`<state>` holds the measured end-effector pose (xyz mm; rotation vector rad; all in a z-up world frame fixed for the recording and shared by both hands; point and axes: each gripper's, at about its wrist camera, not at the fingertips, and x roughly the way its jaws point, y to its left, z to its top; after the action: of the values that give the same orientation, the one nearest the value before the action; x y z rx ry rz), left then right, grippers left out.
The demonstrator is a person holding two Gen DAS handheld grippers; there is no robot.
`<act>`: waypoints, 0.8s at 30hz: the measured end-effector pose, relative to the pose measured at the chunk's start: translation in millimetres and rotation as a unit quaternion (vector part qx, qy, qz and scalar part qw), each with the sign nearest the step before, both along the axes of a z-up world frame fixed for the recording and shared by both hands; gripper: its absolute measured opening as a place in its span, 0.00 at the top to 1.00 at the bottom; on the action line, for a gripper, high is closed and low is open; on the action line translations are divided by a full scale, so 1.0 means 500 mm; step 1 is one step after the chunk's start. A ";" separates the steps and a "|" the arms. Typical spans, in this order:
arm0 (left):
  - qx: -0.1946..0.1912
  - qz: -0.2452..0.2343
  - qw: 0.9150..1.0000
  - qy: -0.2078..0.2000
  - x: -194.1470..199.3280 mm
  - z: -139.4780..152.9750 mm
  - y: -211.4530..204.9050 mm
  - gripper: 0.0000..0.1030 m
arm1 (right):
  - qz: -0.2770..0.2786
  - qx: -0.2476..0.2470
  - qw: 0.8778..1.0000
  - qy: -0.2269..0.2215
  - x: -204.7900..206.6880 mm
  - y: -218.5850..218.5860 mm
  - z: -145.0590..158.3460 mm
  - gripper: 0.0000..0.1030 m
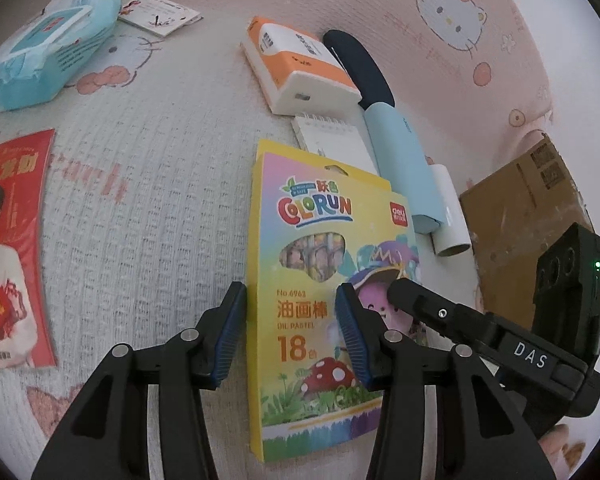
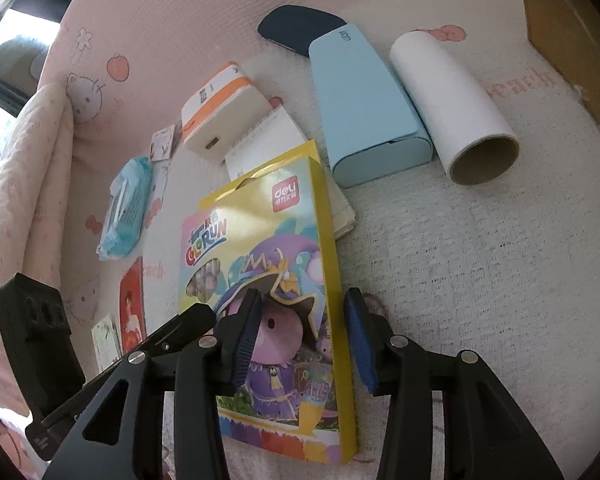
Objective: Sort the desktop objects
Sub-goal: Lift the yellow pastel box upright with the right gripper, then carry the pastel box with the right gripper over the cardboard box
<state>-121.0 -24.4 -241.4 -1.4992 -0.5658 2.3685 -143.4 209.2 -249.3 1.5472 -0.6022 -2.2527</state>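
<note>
Your two grippers bracket the flat yellow cardboard oil-pastel box (image 1: 324, 280) lying on the white knitted blanket (image 1: 148, 208). The left gripper (image 1: 292, 332) straddles its left edge, the right gripper (image 2: 304, 340) its right edge, both with fingers spread and not pinching. Beyond it, a spiral notepad (image 1: 332, 140); to the right, a light-blue case (image 2: 364, 100) and a white paper roll (image 2: 452, 96).

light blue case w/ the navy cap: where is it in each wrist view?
Left wrist: light blue case sits right of centre, running upper-left to lower-right, white roll at its lower right.
Right wrist: light blue case sits upper centre-right, white roll to its right.
Shared landmark: yellow oil pastel box.
</note>
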 end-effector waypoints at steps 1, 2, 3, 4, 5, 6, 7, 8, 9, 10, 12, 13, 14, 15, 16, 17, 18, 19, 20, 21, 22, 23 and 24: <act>0.003 0.003 1.000 -0.001 0.000 -0.001 -0.001 0.51 | -0.002 -0.002 1.000 -0.002 0.002 0.001 -0.001 0.60; 0.006 0.005 1.000 -0.001 0.000 -0.002 -0.003 0.51 | -0.004 -0.005 1.000 -0.004 0.004 0.001 -0.002 0.60; 0.011 0.008 1.000 -0.003 -0.001 -0.004 -0.004 0.51 | -0.005 -0.008 1.000 -0.006 0.004 0.001 -0.004 0.60; 0.016 0.011 1.000 -0.005 -0.003 -0.005 -0.006 0.51 | -0.006 -0.010 1.000 -0.009 0.003 0.001 -0.005 0.60; 0.022 0.013 1.000 -0.007 -0.004 -0.007 -0.007 0.51 | -0.005 -0.012 1.000 -0.012 0.002 -0.001 -0.006 0.58; 0.026 0.015 1.000 -0.008 -0.006 -0.009 -0.008 0.51 | -0.003 -0.014 1.000 -0.015 -0.002 -0.003 -0.007 0.56; 0.030 0.017 0.999 -0.008 -0.007 -0.010 -0.008 0.51 | -0.004 -0.018 1.000 -0.018 -0.006 -0.005 -0.008 0.52; 0.032 0.019 0.999 -0.008 -0.009 -0.011 -0.009 0.51 | -0.010 -0.023 1.000 -0.019 -0.009 -0.006 -0.010 0.49; 0.035 0.020 0.999 -0.009 -0.010 -0.012 -0.009 0.51 | -0.015 -0.028 0.999 -0.021 -0.012 -0.007 -0.011 0.49; 0.037 0.023 0.999 -0.010 -0.012 -0.012 -0.009 0.51 | -0.020 -0.031 0.999 -0.019 -0.014 -0.008 -0.013 0.49; 0.036 0.028 0.999 -0.013 -0.013 -0.012 -0.006 0.51 | -0.019 -0.020 1.000 -0.004 -0.011 -0.016 -0.012 0.49; 0.035 0.031 0.999 -0.014 -0.013 -0.012 -0.006 0.51 | -0.015 -0.010 1.000 0.001 -0.008 -0.021 -0.010 0.50; 0.035 0.035 0.999 -0.015 -0.013 -0.012 -0.006 0.52 | -0.013 -0.002 1.000 0.004 -0.006 -0.025 -0.008 0.50; 0.036 0.039 0.998 -0.016 -0.012 -0.011 -0.008 0.53 | -0.012 0.002 1.000 0.003 -0.007 -0.026 -0.006 0.50; 0.037 0.043 0.998 -0.016 -0.011 -0.011 -0.009 0.53 | -0.012 0.005 1.000 0.002 -0.007 -0.028 -0.004 0.50; 0.038 0.046 0.998 -0.016 -0.010 -0.009 -0.011 0.54 | -0.012 0.007 1.000 0.001 -0.007 -0.028 -0.002 0.52; 0.039 0.050 0.998 -0.017 -0.010 -0.007 -0.012 0.55 | -0.014 0.008 1.000 -0.001 -0.008 -0.027 0.000 0.52; 0.039 0.053 0.998 -0.016 -0.009 -0.003 -0.013 0.55 | -0.014 0.010 1.000 0.000 -0.009 -0.027 0.003 0.53; 0.039 0.055 0.998 -0.015 -0.008 0.000 -0.014 0.55 | -0.012 0.015 1.000 0.004 -0.008 -0.029 0.009 0.54; 0.041 0.059 0.997 -0.012 -0.006 0.007 -0.016 0.56 | -0.008 0.020 1.000 0.010 -0.006 -0.033 0.018 0.55; 0.042 0.063 0.997 -0.009 -0.004 0.015 -0.019 0.56 | -0.006 0.023 1.000 0.016 -0.004 -0.036 0.027 0.56; 0.046 0.067 0.997 -0.004 -0.002 0.027 -0.024 0.56 | -0.004 0.024 0.999 0.022 -0.004 -0.037 0.038 0.57; 0.051 0.070 0.996 0.002 -0.001 0.039 -0.030 0.57 | -0.002 0.024 0.999 0.029 -0.003 -0.039 0.050 0.57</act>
<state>-121.5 -39.4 -222.0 -1.4539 -0.8014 2.4042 -144.8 189.6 -224.5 1.4984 -0.5398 -2.3228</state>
